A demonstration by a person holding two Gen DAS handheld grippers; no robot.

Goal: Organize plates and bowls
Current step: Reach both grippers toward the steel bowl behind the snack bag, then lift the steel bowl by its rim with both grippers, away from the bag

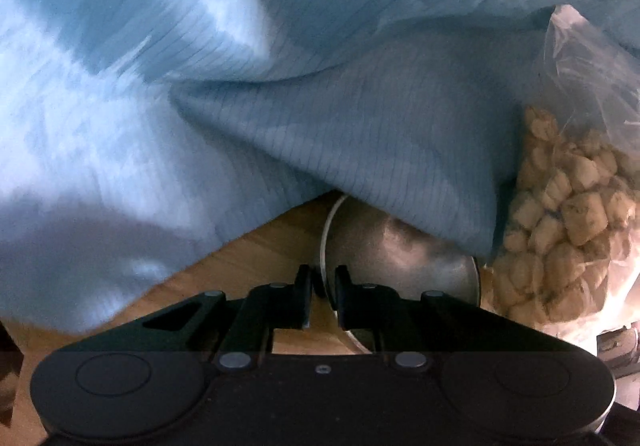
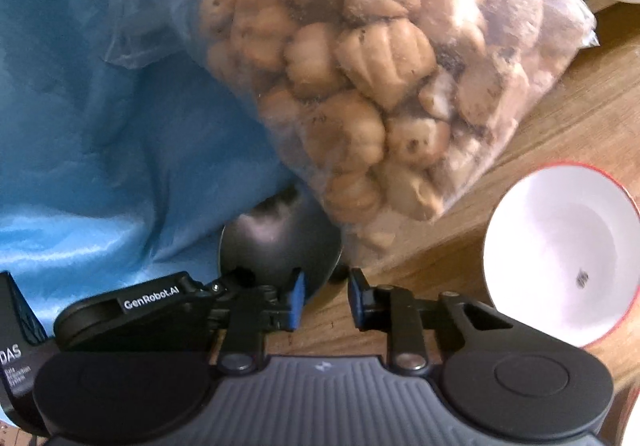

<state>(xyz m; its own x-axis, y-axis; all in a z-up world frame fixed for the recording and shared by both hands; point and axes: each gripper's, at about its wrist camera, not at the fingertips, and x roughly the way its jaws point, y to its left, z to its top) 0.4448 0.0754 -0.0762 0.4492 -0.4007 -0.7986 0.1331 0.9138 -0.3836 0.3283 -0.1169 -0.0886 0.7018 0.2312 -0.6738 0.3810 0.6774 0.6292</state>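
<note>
Between your left tool's pads sits the steel bowl's rim, pinched for lifting; right tool stands part-open, empty.

Home dining or kitchen spot, wooden tabletop, clear bag of pastries, white red-rimmed bowl, steel bowl, blue cloth

Dim, soft blur, fisheye-warped edges.
</note>
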